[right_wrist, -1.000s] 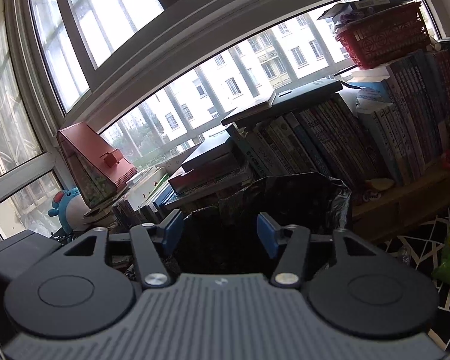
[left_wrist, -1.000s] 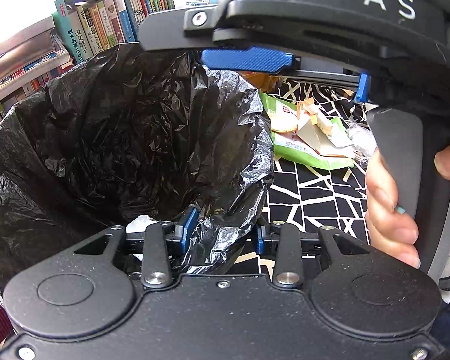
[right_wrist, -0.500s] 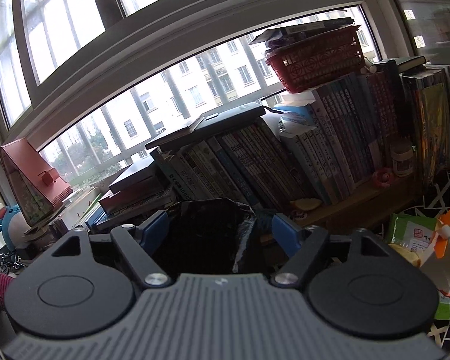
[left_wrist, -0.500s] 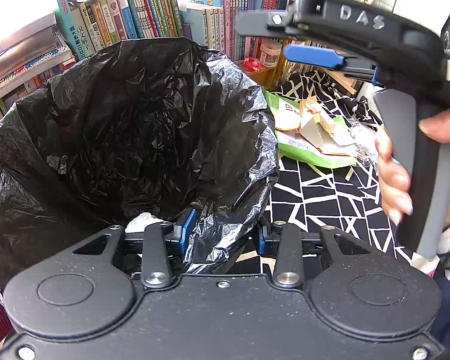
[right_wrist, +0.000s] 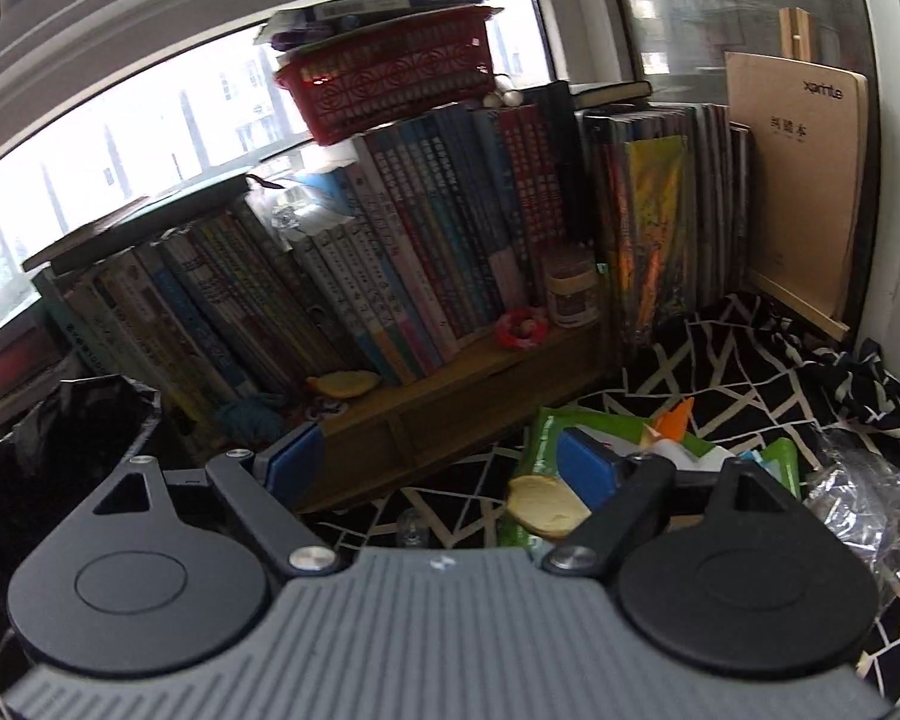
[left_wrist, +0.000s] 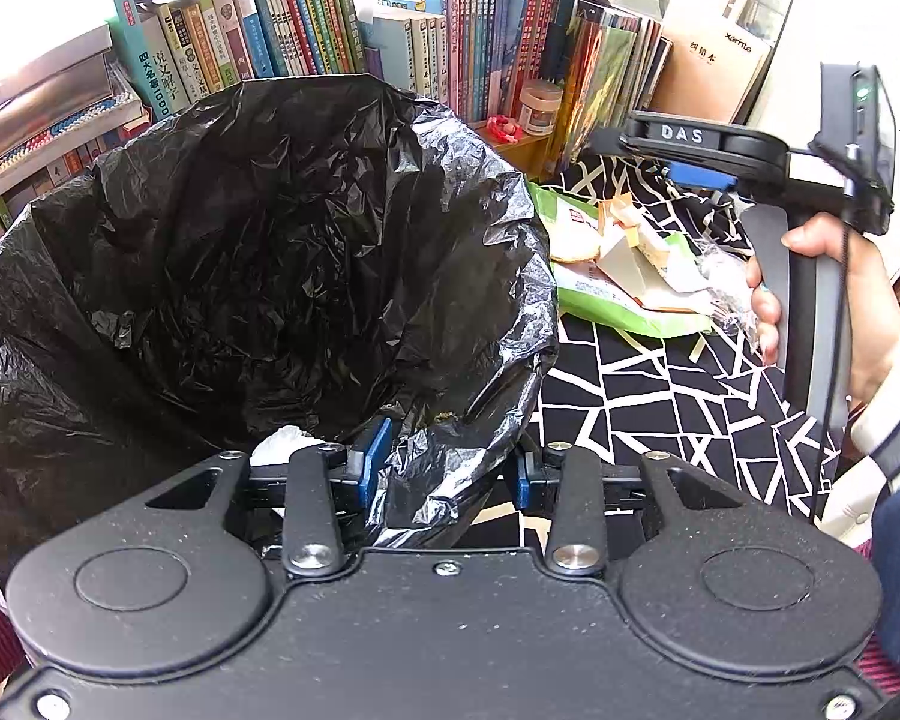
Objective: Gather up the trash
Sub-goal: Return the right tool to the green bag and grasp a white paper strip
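Note:
A black trash bag [left_wrist: 282,252] stands wide open on the left, with a white crumpled tissue [left_wrist: 282,441] at its bottom. My left gripper [left_wrist: 447,468] is shut on the bag's near rim, the plastic bunched between its blue pads. To the right of the bag a pile of trash lies on the cloth: a green wrapper [left_wrist: 606,300] [right_wrist: 540,438] with paper scraps and a round cracker [right_wrist: 543,507], and crumpled clear plastic [right_wrist: 858,498]. My right gripper [right_wrist: 441,465] [left_wrist: 678,156], held by a hand [left_wrist: 834,300], hovers over that pile. Its jaws are opening, with nothing between them.
A black-and-white patterned cloth [left_wrist: 660,396] covers the table. Rows of books [right_wrist: 390,276] on a low wooden shelf line the back. A red basket [right_wrist: 390,78] sits on the books, a small jar [right_wrist: 570,294] stands on the shelf, and a brown notebook [right_wrist: 804,180] leans at the right.
My right gripper has swung from above the bag to the right, tilted down over the trash pile, and its jaws have widened. The left gripper has kept still on the bag rim.

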The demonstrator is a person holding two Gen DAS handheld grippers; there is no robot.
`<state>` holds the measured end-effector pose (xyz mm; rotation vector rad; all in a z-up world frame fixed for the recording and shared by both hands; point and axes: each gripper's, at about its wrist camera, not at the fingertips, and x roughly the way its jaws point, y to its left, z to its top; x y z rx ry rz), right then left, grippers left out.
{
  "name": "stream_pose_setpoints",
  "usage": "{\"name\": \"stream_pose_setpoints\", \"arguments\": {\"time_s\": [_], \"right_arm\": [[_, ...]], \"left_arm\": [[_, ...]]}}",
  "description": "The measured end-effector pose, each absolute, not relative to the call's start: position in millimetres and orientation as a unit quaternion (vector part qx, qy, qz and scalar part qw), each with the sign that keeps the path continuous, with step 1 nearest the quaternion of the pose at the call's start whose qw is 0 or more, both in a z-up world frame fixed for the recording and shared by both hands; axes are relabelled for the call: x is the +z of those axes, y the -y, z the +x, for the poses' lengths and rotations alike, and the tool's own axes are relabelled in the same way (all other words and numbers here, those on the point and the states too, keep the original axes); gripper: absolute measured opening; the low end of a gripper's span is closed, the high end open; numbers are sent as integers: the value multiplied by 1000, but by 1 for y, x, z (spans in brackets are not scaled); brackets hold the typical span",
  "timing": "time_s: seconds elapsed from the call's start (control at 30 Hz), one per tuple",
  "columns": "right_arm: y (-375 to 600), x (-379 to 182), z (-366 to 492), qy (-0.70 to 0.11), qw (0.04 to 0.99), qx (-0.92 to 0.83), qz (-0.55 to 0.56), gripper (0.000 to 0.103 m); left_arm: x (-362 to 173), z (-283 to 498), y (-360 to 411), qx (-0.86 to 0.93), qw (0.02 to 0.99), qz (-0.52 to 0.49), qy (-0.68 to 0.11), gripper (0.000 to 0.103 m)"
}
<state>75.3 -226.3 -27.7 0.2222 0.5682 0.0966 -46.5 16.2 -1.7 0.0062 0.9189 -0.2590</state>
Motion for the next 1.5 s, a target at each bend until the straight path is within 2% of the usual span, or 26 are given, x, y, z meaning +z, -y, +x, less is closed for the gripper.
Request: {"name": "stream_pose_setpoints", "arguments": {"time_s": [0.37, 0.5, 0.73, 0.97, 1.03, 1.07, 1.1, 1.13, 1.17, 1.2, 1.3, 1.5], "right_arm": [[294, -127, 110, -415, 896, -102, 119, 94], [292, -138, 109, -402, 904, -121, 81, 94], [295, -123, 118, -331, 932, -137, 58, 94], [300, -137, 157, -381, 909, -162, 48, 86], [298, -143, 165, -400, 902, -155, 48, 76], [296, -145, 167, -406, 899, -154, 50, 49], [295, -145, 168, -409, 897, -157, 54, 27], [293, -143, 167, -409, 896, -162, 57, 26], [290, -139, 166, -407, 898, -160, 56, 17], [286, -135, 165, -405, 900, -155, 51, 14], [278, -116, 158, -395, 906, -144, 44, 13], [276, -62, 139, -374, 914, -101, 117, 13]], "left_arm": [[-2, -47, -14, -124, 888, 4, -442, 37], [-2, -46, -13, -124, 887, 4, -444, 37], [-4, -45, -15, -126, 886, 1, -445, 37], [-6, -43, -14, -126, 885, 3, -448, 37], [-6, -42, -15, -126, 885, 2, -448, 37], [-6, -42, -15, -126, 885, 1, -448, 37], [-6, -42, -15, -126, 885, 1, -449, 37], [-6, -42, -15, -126, 885, 0, -449, 37], [-7, -42, -16, -127, 885, -1, -448, 37], [-7, -42, -16, -127, 885, -1, -448, 37], [-7, -42, -17, -129, 884, -4, -449, 37], [-7, -42, -18, -129, 884, -8, -449, 37]]}}
